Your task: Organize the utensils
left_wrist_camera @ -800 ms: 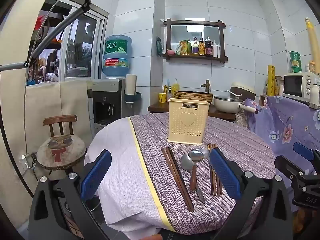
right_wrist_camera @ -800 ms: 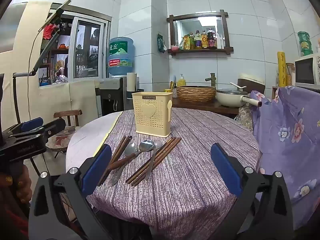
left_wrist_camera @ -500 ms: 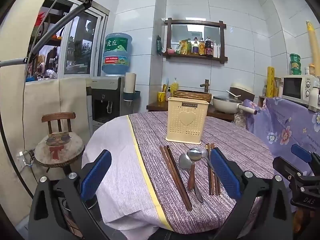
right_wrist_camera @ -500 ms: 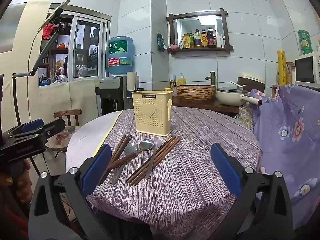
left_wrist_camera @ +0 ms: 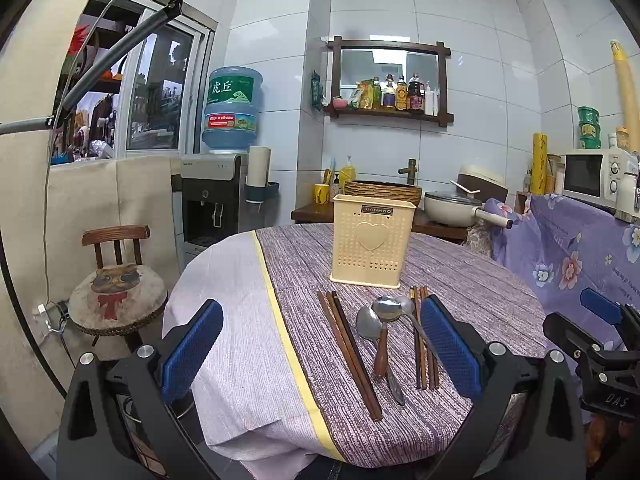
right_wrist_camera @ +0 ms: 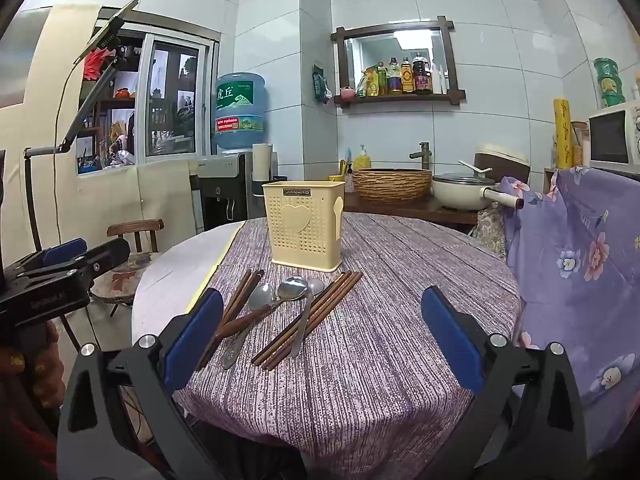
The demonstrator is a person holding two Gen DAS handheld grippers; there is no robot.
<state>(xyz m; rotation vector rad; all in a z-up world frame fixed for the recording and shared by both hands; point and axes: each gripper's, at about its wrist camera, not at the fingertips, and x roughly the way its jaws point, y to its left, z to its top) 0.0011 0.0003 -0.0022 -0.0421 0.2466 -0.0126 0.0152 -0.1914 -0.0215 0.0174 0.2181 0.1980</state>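
Round worktop (left_wrist_camera: 460, 276), purple woven cloth (right_wrist_camera: 380, 344) on top, pale cloth with a yellow stripe (left_wrist_camera: 224, 320) over its left side. Kitchen counter behind it with a woven basket (right_wrist_camera: 392, 184) and a lidded pan (right_wrist_camera: 460, 190). Water dispenser (left_wrist_camera: 212, 196) with a blue bottle at back left, wooden chair (left_wrist_camera: 116, 276) left of the worktop.

Left tongs (left_wrist_camera: 320, 356): spread wide, nothing between the blue pads, hanging over the near edge of the worktop and tilted slightly down. Right tongs (right_wrist_camera: 320, 344): same, spread wide and empty, over the near edge. Each one shows at the side of the other's view.

Cream perforated utensil holder (left_wrist_camera: 372, 240), heart on the front, upright near mid-worktop. Can't see its inside from here.

Utensils lie flat on the purple cloth, just in front of the holder, none in it:
- left bundle of dark wooden chopsticks (left_wrist_camera: 348, 348), handles toward the camera
- right bundle of chopsticks (left_wrist_camera: 420, 336), roughly parallel, partly hidden behind the left tongs' right pad in the left view
- three spoons between the bundles, bowls clustered close together near the holder: wooden-handled spoon (left_wrist_camera: 382, 336), all-metal spoon (left_wrist_camera: 370, 330) beside it, another metal spoon (right_wrist_camera: 302, 320) whose handle crosses the right bundle.
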